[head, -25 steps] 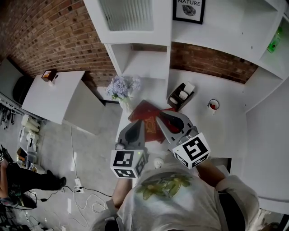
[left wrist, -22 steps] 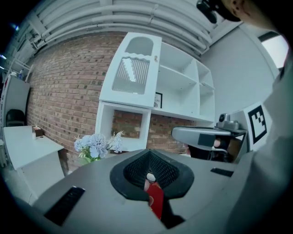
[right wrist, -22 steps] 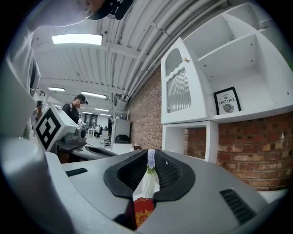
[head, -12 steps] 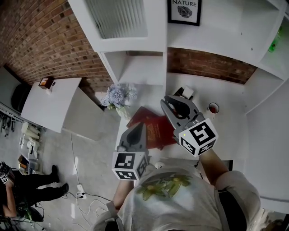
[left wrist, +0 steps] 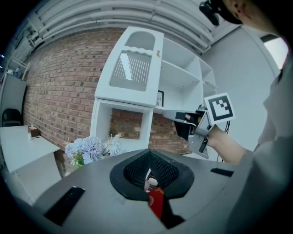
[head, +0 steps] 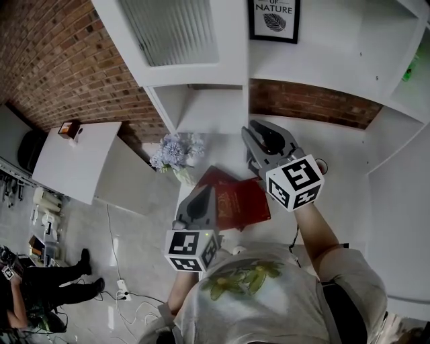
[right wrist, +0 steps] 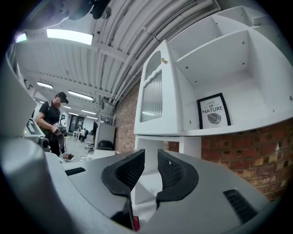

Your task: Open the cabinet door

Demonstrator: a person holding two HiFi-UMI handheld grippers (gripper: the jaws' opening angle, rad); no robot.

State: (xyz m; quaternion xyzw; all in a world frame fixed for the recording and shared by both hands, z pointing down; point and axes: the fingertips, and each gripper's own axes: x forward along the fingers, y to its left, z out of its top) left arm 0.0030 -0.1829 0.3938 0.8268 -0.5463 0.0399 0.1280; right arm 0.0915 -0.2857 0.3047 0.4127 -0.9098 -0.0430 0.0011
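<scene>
The white cabinet door (head: pixel 171 30) with its ribbed glass panel stands swung out to the left of the open shelves; it also shows in the left gripper view (left wrist: pixel 135 68) and the right gripper view (right wrist: pixel 158 91). A small gold knob (right wrist: pixel 163 61) sits at its upper edge. My right gripper (head: pixel 261 131) is raised level toward the lower shelf edge. Its jaws (right wrist: pixel 151 153) are opening with nothing between them. My left gripper (head: pixel 200 195) hangs lower over a red book (head: pixel 235 198), its jaws (left wrist: pixel 147 157) shut and empty.
A framed NATURE print (head: pixel 274 19) leans on the shelf. A vase of pale flowers (head: pixel 176 149) stands left of the book. A white table (head: pixel 74 158) is at the left, and a person (head: pixel 40 289) stands on the floor beyond it. Brick wall sits behind the cabinet.
My right gripper has lifted away from the book toward the cabinet, and its jaws have parted. The left gripper has shifted only slightly.
</scene>
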